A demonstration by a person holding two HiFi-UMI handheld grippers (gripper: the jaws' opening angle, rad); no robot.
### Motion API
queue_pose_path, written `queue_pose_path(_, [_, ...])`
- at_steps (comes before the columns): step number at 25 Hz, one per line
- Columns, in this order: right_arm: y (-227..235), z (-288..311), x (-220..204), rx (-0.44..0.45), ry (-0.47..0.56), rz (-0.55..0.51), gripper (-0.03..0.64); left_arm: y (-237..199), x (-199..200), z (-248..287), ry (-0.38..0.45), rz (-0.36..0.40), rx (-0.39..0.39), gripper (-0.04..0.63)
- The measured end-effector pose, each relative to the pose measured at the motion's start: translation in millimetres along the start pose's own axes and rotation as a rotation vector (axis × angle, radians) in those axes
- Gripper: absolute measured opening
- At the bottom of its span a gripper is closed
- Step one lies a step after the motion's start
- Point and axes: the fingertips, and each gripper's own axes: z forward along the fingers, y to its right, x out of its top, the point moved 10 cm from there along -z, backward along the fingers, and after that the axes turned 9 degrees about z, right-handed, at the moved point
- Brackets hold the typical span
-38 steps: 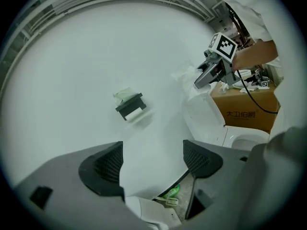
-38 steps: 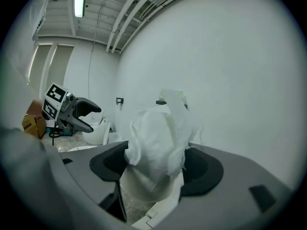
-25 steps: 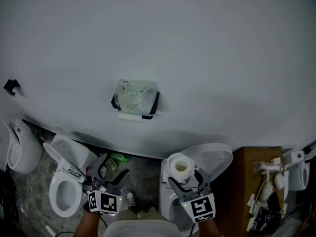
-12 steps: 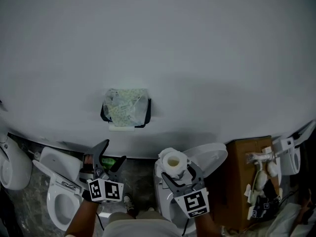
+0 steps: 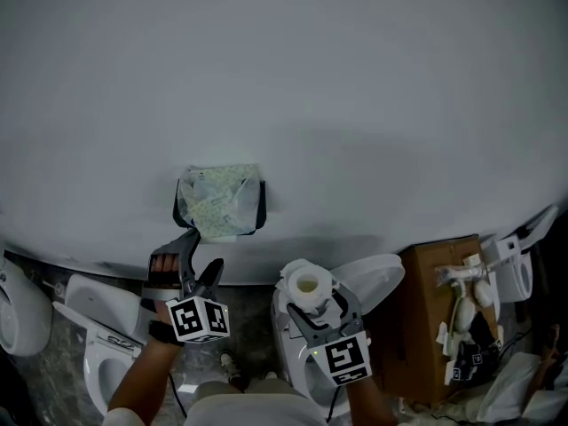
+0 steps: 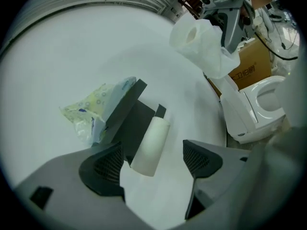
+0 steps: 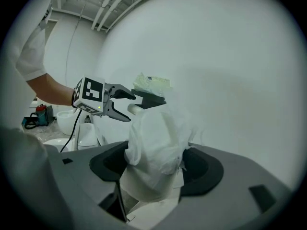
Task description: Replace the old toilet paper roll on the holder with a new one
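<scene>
A black wall holder (image 5: pixel 257 204) carries a bare pale tube, the old roll (image 6: pixel 150 145), with a crumpled plastic packet (image 5: pixel 216 201) resting on top. My left gripper (image 5: pixel 202 256) is raised just below the holder and stands open. In the left gripper view its jaws straddle the tube's near end without touching it, and the black holder (image 6: pixel 132 121) shows behind. My right gripper (image 5: pixel 319 307) is lower and to the right, shut on a new white toilet paper roll (image 5: pixel 306 284) with loose wrinkled paper. That roll (image 7: pixel 156 147) fills the right gripper view.
The white wall (image 5: pixel 284 87) fills most of the head view. Below stand a white toilet (image 5: pixel 93 344) at the left, another toilet (image 5: pixel 377 278) under my right gripper, a brown cardboard box (image 5: pixel 426 304) and white fixtures (image 5: pixel 501 273) at the right.
My left gripper has risen from near the floor up to the holder. The right gripper has kept the new roll and shifted slightly left and up.
</scene>
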Motion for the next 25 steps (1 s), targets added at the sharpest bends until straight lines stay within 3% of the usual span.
queue_pose_path(9, [2, 2, -6, -0.008, -0.004, 0.003, 0.325, 0, 11, 18, -0.089, 0.129, -0.025, 0.371])
queue_pose_path(14, [3, -1, -8, -0.006, 0.000, 0.001, 0.325, 1, 14, 29, -0.118, 0.140, -0.018, 0.349])
queue_pose_path(20, [7, -6, -9, -0.014, 0.001, 0.004, 0.325, -3, 13, 35, -0.133, 0.117, -0.006, 0.234])
queue_pose_path(25, [13, -11, -12, -0.018, 0.000, 0.012, 0.325, -1, 20, 38, -0.112, 0.141, 0.004, 0.218])
